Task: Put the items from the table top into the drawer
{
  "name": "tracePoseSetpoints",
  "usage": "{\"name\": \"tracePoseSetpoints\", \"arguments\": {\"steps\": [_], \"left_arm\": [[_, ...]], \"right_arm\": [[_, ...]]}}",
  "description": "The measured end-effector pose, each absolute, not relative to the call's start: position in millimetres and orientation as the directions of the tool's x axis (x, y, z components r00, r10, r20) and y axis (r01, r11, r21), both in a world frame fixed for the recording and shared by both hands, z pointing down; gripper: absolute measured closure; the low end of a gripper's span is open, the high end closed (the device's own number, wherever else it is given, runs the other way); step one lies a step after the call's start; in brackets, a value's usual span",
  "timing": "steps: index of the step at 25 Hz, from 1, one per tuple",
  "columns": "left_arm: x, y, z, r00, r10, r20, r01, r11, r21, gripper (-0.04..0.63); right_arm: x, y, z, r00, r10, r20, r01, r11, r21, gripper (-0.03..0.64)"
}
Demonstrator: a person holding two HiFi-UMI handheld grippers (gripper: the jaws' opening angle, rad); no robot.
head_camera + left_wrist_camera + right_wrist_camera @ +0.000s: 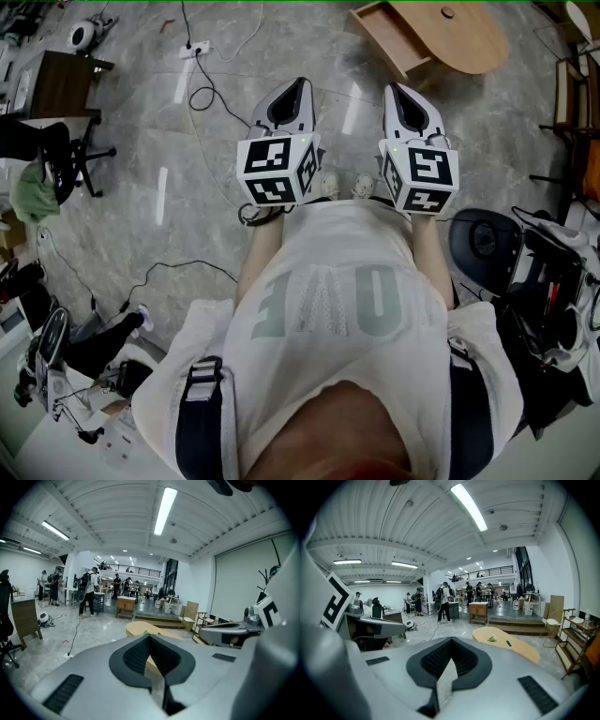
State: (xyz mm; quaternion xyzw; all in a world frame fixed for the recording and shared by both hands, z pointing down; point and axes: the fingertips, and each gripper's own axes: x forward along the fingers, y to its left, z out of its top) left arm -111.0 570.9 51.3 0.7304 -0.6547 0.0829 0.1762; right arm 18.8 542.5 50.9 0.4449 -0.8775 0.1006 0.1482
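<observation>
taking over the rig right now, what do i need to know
Left tongs: shut, empty.
Right tongs: shut, empty. Both are held in front of the body, short of the table.
Things: a green item and a small dark item lie on the table top. The drawer is pulled out and looks empty.
Done: drawer open.
Left: both items go in.

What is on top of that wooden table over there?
A crumpled green item and a small dark flat item lie on the wooden table. The right gripper covers its near edge, so anything there cannot be seen.
</observation>
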Motion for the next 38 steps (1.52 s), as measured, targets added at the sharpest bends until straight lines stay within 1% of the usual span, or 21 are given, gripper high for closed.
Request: {"name": "tracePoseSetpoints", "arguments": {"steps": [11, 17, 23, 26, 31, 38], "left_arm": [[-126.8, 578.4, 46.2, 0.175, -0.935, 0.310, -0.970, -0.109, 0.216, 0.588], [-146.3, 577.7, 44.6, 0.192, -0.939, 0.286, -0.968, -0.134, 0.211, 0.588], [-172.5, 559.8, 48.2, 0.181, -0.947, 0.266, -0.971, -0.129, 0.200, 0.588], [-173.1, 547.9, 44.9, 0.179, -0.952, 0.248, -0.972, -0.132, 0.196, 0.588], [-165.3, 517.8, 42.5, 0.191, -0.954, 0.232, -0.974, -0.155, 0.164, 0.588], [-166.1, 433.7, 65.0, 0.150, -0.943, 0.298, -0.986, -0.122, 0.112, 0.588]], "right_arm": [[9.3, 554.8, 40.7, -0.543, -0.771, 0.332, -0.819, 0.574, -0.005, 0.612], [-4.4, 557.8, 38.6, -0.535, -0.793, 0.291, -0.839, 0.539, -0.075, 0.612], [-11.7, 552.7, 43.8, -0.517, -0.811, 0.274, -0.845, 0.535, -0.012, 0.612], [-4.6, 544.5, 44.9, -0.509, -0.820, 0.262, -0.849, 0.529, 0.006, 0.612], [-2.4, 508.4, 42.3, -0.491, -0.841, 0.229, -0.862, 0.507, 0.013, 0.612], [-15.8, 414.0, 54.0, -0.505, -0.829, 0.240, -0.854, 0.521, 0.003, 0.612]]}}
